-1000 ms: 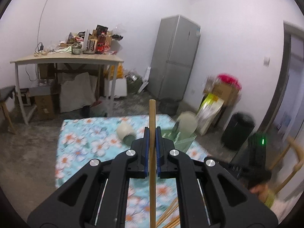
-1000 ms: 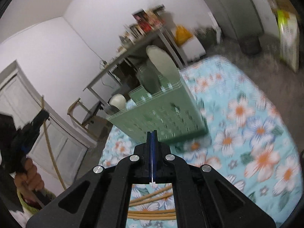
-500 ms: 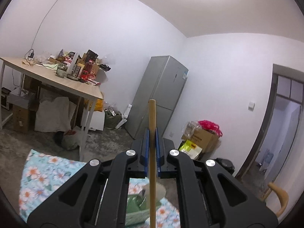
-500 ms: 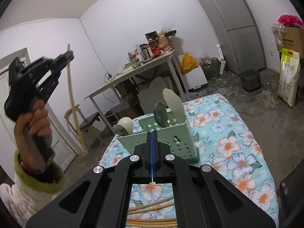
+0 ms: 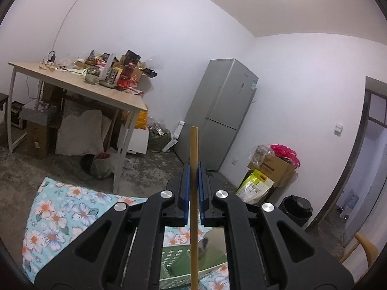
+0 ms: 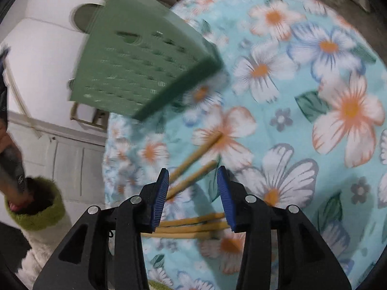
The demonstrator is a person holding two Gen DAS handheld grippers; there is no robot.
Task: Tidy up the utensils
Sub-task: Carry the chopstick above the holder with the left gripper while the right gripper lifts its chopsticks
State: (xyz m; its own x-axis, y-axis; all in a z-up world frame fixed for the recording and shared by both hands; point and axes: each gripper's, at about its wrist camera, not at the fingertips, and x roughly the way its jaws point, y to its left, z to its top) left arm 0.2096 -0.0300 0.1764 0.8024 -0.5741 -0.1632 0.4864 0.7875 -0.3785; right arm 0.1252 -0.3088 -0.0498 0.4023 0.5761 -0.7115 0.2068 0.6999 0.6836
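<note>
Right gripper (image 6: 192, 191) since dropped toward loose chopsticks (image 6: 193, 153) on cloth, jaws now apart — ready to pick. Left gripper (image 5: 192, 188) clamps chopstick (image 5: 194, 193) upright above green holder (image 5: 179, 263) — poised for insertion.

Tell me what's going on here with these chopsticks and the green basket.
A person is sorting chopsticks into a green utensil basket on a floral cloth. The left tool is shut on one wooden chopstick, held upright above the basket. The right tool is open, hovering over the loose chopsticks lying on the cloth.
</note>
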